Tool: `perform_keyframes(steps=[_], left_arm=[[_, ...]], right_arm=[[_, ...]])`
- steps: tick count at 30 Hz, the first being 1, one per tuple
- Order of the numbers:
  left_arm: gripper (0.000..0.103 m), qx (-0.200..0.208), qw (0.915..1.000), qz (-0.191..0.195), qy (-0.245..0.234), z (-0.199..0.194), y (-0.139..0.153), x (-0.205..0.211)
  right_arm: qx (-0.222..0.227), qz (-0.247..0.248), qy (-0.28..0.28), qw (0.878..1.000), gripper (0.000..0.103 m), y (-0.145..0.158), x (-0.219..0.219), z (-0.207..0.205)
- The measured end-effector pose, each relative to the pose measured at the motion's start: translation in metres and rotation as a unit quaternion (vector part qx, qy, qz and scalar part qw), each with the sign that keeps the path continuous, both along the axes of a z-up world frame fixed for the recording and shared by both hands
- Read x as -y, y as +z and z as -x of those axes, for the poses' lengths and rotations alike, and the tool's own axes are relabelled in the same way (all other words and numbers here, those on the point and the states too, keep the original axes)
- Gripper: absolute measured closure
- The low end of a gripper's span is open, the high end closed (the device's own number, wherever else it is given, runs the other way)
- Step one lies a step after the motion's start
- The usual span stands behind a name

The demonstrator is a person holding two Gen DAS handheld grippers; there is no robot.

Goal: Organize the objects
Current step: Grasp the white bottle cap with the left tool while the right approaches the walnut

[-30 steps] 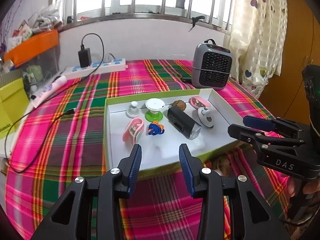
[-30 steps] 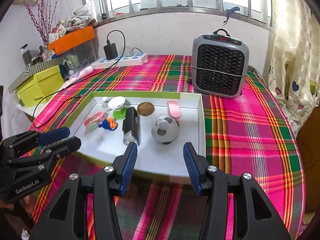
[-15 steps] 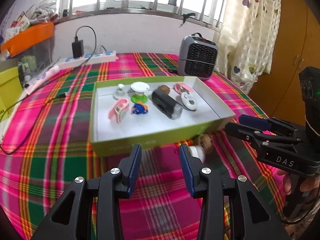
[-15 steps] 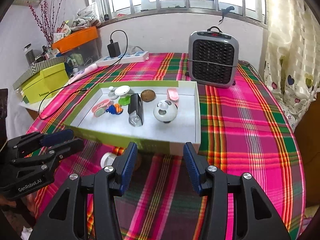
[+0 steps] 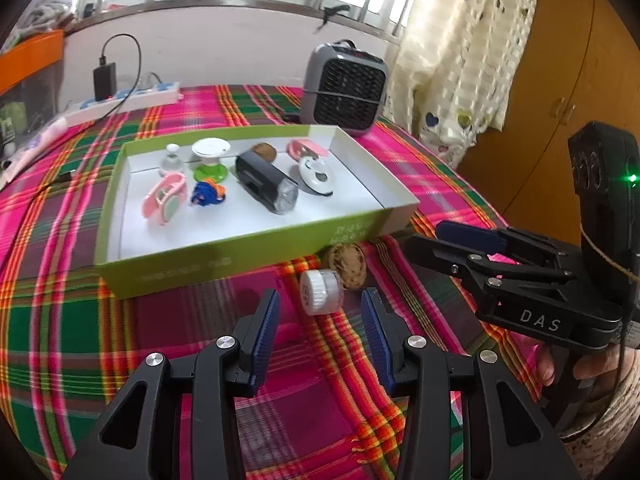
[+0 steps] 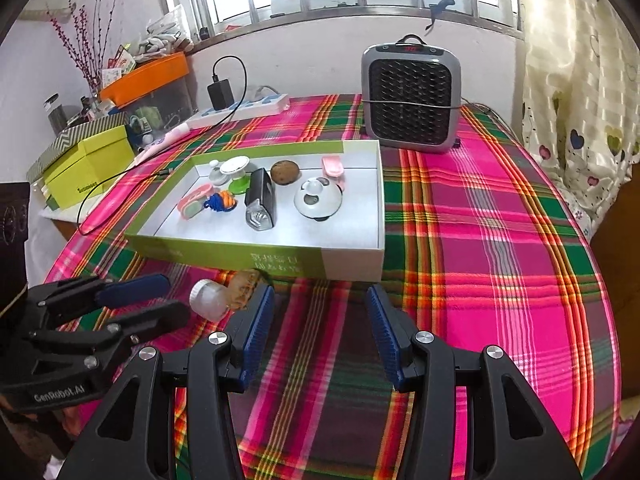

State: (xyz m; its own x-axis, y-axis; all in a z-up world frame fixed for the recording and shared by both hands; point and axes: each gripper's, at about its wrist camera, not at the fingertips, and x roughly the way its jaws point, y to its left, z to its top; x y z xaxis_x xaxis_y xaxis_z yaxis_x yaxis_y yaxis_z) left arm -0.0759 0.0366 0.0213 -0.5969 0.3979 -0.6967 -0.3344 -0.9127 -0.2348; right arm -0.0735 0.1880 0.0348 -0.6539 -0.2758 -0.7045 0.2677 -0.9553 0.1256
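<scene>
Left wrist view: left gripper [image 5: 320,316] is wide open and holds nothing, its fingers flanking the small white-capped jar [image 5: 321,292], which lies on its side on the plaid tablecloth [image 5: 60,320], just in front of the green box [image 5: 240,256]. A walnut [image 5: 346,266] sits touching or nearly touching the jar, between it and the box wall. Risk here — the jar is round and lying down, so an off-centre squeeze likely squirts it forward into the walnut or rolls it along the cloth (smooth plastic, blue ribbed pads should help). The right-side finger could also catch the walnut and knock it against the box. The right gripper [image 5: 460,240] hovers near on the right, fingers parted and empty; a collision is possible if both go in together. Right wrist view: right gripper [image 6: 320,320] is open wide with nothing between the fingers, only bare cloth. Jar [image 6: 210,300] and walnut [image 6: 244,286] sit left of its left finger, partly hidden by it, so I can't tell whether they touch. The left gripper [image 6: 152,300] comes at the jar from the left. Box contents — black flashlight [image 6: 260,204], panda-faced ball [image 6: 318,198], second walnut [image 6: 285,172] — are loose; clipping the box rim on the drop could shift them.
</scene>
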Motion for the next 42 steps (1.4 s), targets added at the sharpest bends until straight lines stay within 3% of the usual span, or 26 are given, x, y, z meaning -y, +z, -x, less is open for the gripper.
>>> perform_keyframes(steps=[8,23,25,27,33,42], left_arm=[[0.062,0.010,0.9997,0.020,0.006,0.009,-0.007,-0.010],[0.063,0.025,0.9992,0.023,0.018,0.022,-0.015,-0.008],[0.066,0.026,0.9993,0.020,0.020,0.023,-0.014,-0.007],[0.077,0.028,0.9992,0.018,0.021,0.023,-0.015,-0.006],[0.085,0.028,0.9994,0.014,0.017,0.023,-0.014,-0.006],[0.086,0.029,0.9989,0.015,0.032,0.021,-0.013,0.003]], right_arm=[[0.006,0.004,-0.001,1.000,0.054,-0.003,-0.005,0.000],[0.014,0.004,0.003,1.000,0.054,-0.007,-0.006,0.005],[0.015,0.002,0.005,1.000,0.054,-0.008,-0.005,0.005],[0.016,0.002,0.006,1.000,0.054,-0.008,-0.004,0.005],[0.018,-0.002,0.007,1.000,0.054,-0.008,-0.001,0.006],[0.017,-0.005,0.012,1.000,0.054,-0.007,0.005,0.005]])
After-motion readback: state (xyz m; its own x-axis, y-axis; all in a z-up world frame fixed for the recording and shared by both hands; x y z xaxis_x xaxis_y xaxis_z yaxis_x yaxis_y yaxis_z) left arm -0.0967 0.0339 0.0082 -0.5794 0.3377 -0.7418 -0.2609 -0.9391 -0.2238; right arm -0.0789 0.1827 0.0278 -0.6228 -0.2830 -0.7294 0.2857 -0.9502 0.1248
